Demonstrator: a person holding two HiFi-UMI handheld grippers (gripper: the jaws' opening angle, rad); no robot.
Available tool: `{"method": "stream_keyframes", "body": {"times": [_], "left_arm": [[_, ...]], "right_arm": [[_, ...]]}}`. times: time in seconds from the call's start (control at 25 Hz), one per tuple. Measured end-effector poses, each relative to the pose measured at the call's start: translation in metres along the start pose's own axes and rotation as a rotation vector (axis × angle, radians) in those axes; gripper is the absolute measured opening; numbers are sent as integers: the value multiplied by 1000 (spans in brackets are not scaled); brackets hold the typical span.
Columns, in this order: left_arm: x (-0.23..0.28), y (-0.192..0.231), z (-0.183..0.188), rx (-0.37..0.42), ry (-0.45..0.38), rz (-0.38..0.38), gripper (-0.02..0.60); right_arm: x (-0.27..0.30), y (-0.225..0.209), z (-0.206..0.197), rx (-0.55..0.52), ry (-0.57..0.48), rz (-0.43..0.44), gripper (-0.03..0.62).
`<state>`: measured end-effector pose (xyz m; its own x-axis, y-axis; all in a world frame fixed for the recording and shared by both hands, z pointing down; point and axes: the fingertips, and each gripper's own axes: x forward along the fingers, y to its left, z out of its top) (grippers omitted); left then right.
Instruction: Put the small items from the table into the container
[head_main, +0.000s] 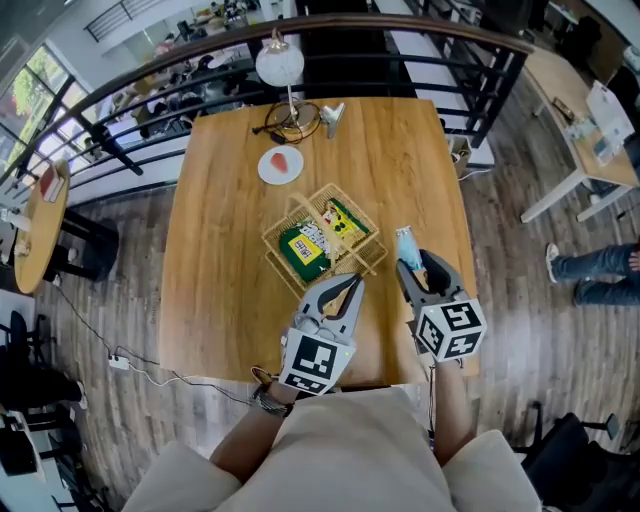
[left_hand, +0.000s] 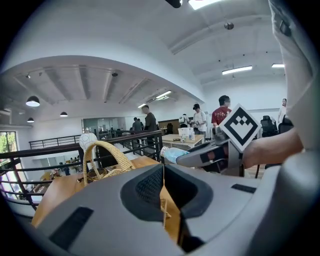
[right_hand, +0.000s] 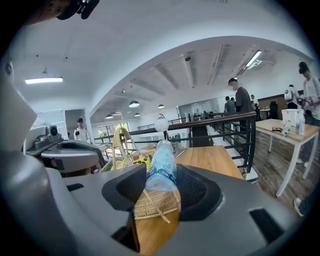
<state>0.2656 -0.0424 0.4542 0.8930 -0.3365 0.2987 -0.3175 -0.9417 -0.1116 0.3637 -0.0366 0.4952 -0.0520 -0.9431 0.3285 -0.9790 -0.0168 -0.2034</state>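
- Snack packs (head_main: 303, 250) lie in the basket (head_main: 294, 213).
- Right gripper (head_main: 418, 270) squeezes a small bottle (head_main: 406, 243) at the basket's 4 o'clock, not yet in.
- Left gripper (head_main: 348, 288) is clenched on nothing.

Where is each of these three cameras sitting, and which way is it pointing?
Head view: on the person's head, facing steeply down at table and basket; lap, forearms show.
Left gripper view: on the left gripper, facing along its shut jaws; the other forearm shows.
Right gripper view: on the right gripper, facing along jaws clamped on a pale blue bottle.
Both gripper views share the basket's handle.
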Motion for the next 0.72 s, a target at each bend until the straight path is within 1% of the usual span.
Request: {"method": "stream_keyframes", "body": {"times": [0.28, 0.44, 0.72], "left_arm": [[-23, 20, 10, -11, -20, 67, 8], [-40, 35, 8, -22, -17, 115, 8], [-58, 61, 4, -39, -16, 173, 8]], "right_arm": [[34, 17, 22, -43, -6, 77, 184], [59, 31, 32, -82, 4, 124, 184], [92, 45, 36, -132, 48, 159, 184]]}}
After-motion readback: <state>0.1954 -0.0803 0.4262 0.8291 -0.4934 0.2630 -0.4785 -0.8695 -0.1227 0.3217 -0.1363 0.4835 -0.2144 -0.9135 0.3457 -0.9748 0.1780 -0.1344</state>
